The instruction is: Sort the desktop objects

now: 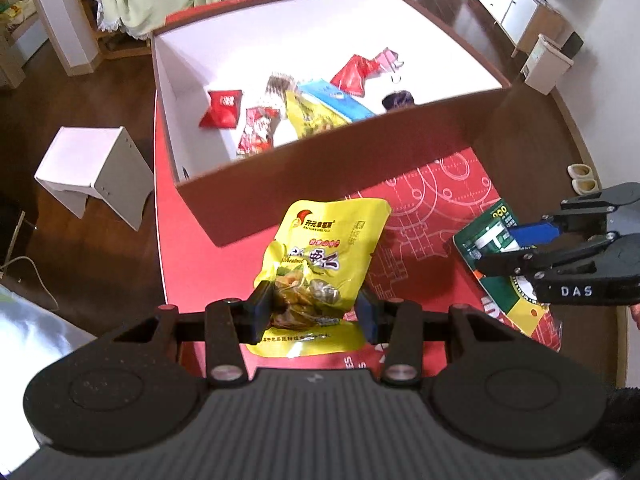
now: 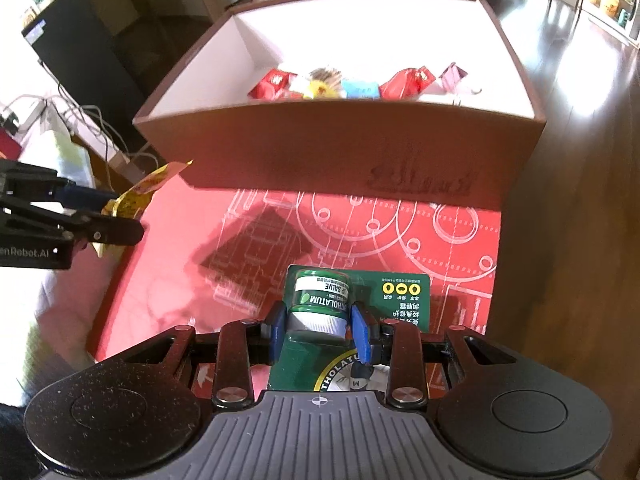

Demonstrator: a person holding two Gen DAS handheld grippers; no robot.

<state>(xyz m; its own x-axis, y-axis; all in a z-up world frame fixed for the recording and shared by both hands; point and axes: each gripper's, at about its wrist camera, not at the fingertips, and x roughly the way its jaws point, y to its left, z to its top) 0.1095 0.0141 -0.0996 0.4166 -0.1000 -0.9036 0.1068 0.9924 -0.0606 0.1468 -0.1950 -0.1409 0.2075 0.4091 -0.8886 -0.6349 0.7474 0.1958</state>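
Now the left gripper pinches a yellow pouch near its lower end, one blue pad pressed on each side, and the pouch stands up from the fingers just before the near wall of the box. From the right wrist view the same pouch shows as a crumpled yellow edge held off the box's left corner, over the edge of the red mat.

The right gripper is closed on a green salve pack, its blue pads squeezing the small jar moulded on the card's front; the card itself lies flat or nearly flat on the mat, in front of the box's near wall and toward its right half. In the left wrist view that gripper reaches in from the right, fingertips over the pack.

The box is brown outside and white inside, sitting on the mat. Inside it, on the floor, lie several items already: a red packet, another yellow pouch, a blue carton, a second red bag, a pink item and a dark one against the near wall.
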